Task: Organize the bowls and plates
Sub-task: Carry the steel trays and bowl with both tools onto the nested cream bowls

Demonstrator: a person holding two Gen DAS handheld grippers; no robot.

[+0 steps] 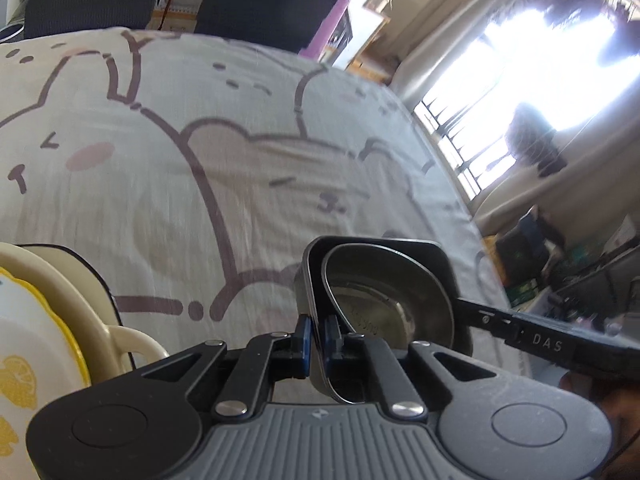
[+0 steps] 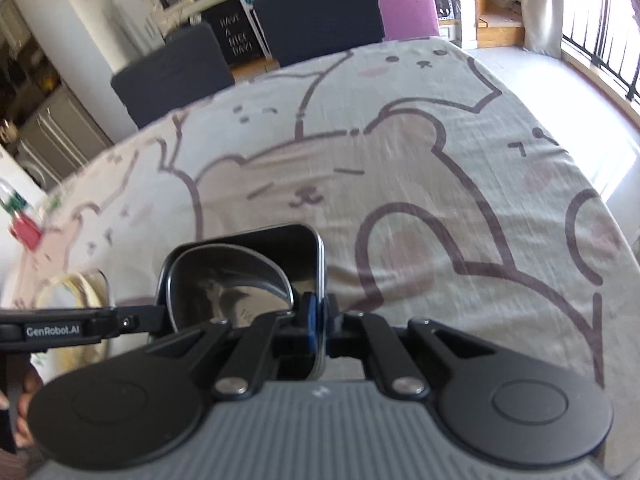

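Because the black square dish (image 1: 400, 256) with the steel bowl (image 1: 384, 300) nested inside is wide, it is pinched at opposite rims, above the bear-print cloth (image 1: 240, 160): left gripper (image 1: 319, 338) clamped there, right gripper (image 2: 319, 322) likewise (thin walls). Stacked cream plates (image 1: 48, 304) are cropped at left; dish undersides stay hidden.

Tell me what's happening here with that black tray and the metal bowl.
A person holds a tool in each hand, and both are clamped on the black tray from opposite sides: the left tool and the right tool each pinch its rim. A metal bowl sits inside. The cartoon tablecloth lies below, and a lemon-print plate stack sits to the side.
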